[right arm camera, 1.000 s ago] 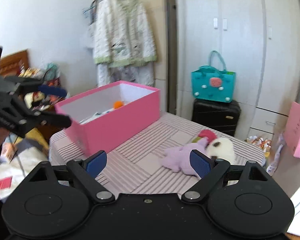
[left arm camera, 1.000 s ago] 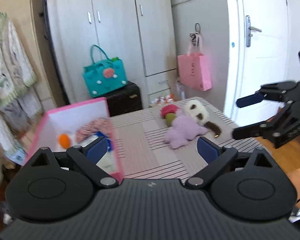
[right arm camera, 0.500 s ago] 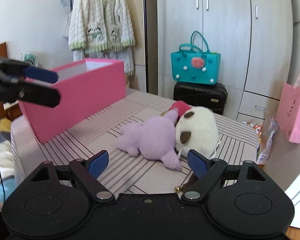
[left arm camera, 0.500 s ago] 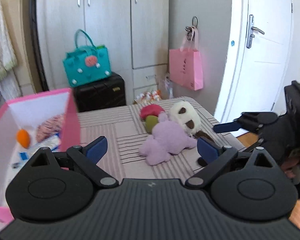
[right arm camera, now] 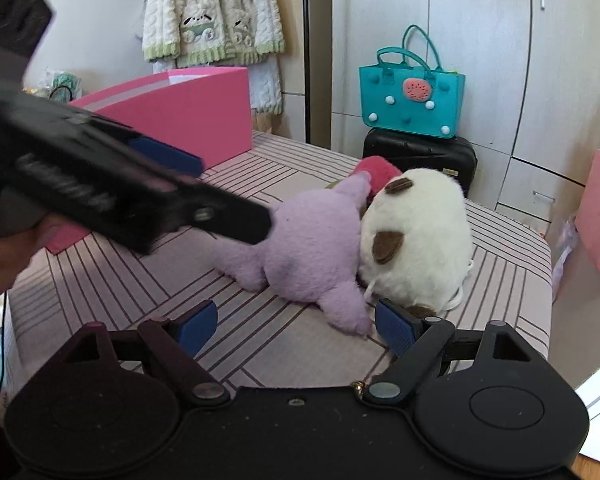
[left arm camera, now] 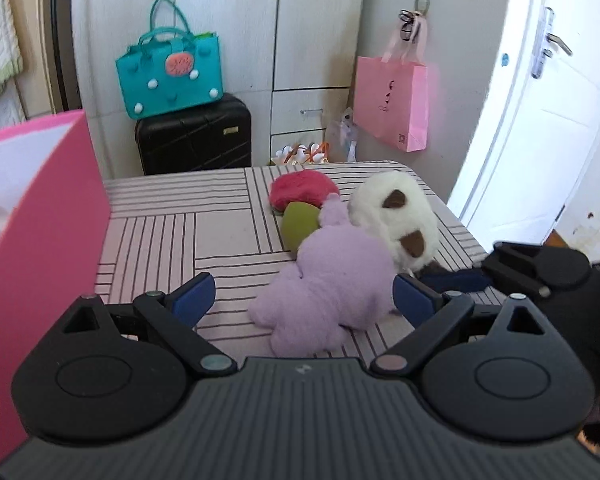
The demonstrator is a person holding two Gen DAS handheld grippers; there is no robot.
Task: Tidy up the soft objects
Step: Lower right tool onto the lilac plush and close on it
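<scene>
Purple plush lies nearest to me: a soft purple toy (left arm camera: 332, 280) sprawled flat on the striped table (left arm camera: 172, 216), its limbs splayed toward both my tools. Pressed against its far side sits a round white toy with brown patches (right arm camera: 416, 236), and behind those two a red and green plush piece (left arm camera: 300, 196) peeks out. The pink box (right arm camera: 188, 112) where such things seem to belong stands well apart at the table's other end.

My left gripper (left arm camera: 304, 300) stands wide and empty, the purple toy's body lying between its blue pads without either pad pressing on it. My right gripper (right arm camera: 296, 324) is likewise spread wide and holds nothing; one purple leg reaches into its gap.

I judge all of these to be light, squashy and not at all fragile. The fur will compress a lot before the pads bite, so I would close deep on the thick middle of the purple body, not on a thin limb, which would let the toy dangle and swing. The white one is broad and round; I doubt my jaws span it, so an ear or a pinch of fur looks the likelier hold. Its white cord (right arm camera: 456, 300) could snag.
</scene>
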